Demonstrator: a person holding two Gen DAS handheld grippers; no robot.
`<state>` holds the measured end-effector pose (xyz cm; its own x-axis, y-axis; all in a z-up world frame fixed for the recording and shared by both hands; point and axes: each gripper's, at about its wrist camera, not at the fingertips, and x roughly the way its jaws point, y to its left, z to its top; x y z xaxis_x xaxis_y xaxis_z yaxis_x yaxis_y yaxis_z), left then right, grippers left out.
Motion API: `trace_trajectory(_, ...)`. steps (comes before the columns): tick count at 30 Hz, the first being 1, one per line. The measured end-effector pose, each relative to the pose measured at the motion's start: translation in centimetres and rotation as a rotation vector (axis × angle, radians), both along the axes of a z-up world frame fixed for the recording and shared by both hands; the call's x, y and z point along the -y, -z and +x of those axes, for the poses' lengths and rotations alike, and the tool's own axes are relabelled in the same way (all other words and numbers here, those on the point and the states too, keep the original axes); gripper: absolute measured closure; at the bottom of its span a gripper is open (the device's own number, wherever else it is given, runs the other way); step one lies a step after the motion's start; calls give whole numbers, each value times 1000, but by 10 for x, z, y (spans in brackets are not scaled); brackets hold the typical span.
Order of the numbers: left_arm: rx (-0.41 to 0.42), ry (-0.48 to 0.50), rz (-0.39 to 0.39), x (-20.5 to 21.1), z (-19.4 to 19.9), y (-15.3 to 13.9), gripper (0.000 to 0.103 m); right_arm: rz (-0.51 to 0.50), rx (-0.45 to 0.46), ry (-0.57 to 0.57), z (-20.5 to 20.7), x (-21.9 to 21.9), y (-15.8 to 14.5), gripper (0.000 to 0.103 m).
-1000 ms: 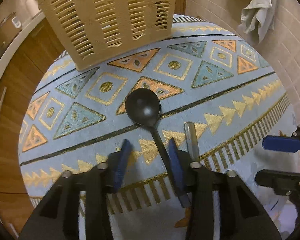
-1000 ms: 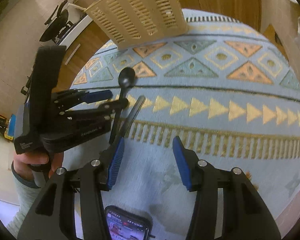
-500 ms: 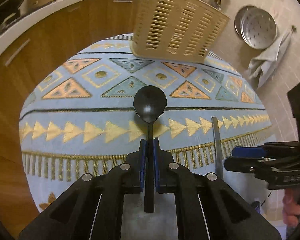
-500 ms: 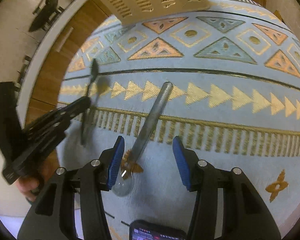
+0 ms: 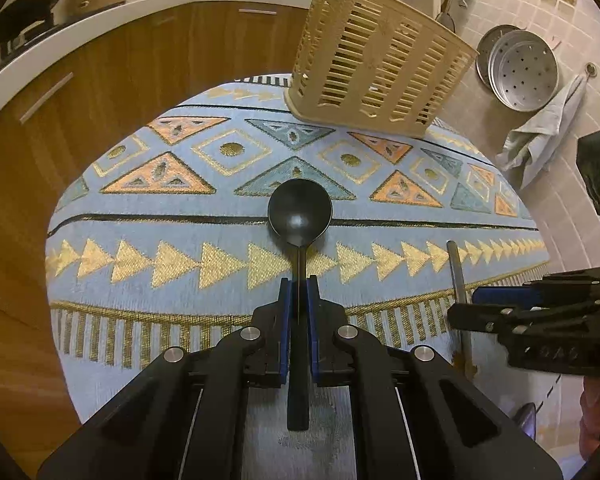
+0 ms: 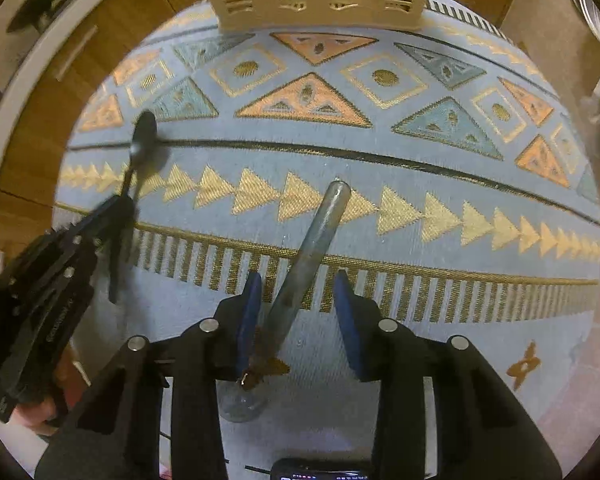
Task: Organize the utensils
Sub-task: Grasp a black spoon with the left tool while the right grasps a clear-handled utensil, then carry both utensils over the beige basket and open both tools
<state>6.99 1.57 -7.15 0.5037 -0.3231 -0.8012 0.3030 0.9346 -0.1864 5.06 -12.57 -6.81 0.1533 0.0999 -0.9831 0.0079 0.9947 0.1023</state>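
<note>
Since a second ago the left gripper [image 5: 298, 300] has closed from wide open onto the black ladle [image 5: 299, 216]'s thin handle and is now holding it, bowl pointing to 12 o'clock above the patterned cloth [image 5: 140, 264]. The right gripper [image 6: 296, 300] is hanging with its jaws apart astride the clear-handled utensil [image 6: 316, 240], not gripping it as it lies on the cloth pointing toward 1 o'clock. The pick-up step is in hand; next, I judge, the ladle needs carrying to the slotted beige basket [image 5: 376, 64] at the far edge, at 12 to 1 o'clock, while the right jaws are closing on their handle.
</note>
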Motion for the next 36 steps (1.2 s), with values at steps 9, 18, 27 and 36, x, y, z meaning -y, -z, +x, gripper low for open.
trace_trajectory(9,18,15,19,4,-5,1,97,-58,-63,-89,21,-34,2,85)
trace_trajectory(18,32,13,-26,3,-12,-6,97,42,38,-139,-2,-6,-4,93)
trace_trajectory(27,119,-5,-41,11,-24,-40,97,147,227,-185,-22,23,-33,93)
trace_trajectory(36,226,-11,-78,25,-41,-73,97,236,345,-169,-38,42,-57,93)
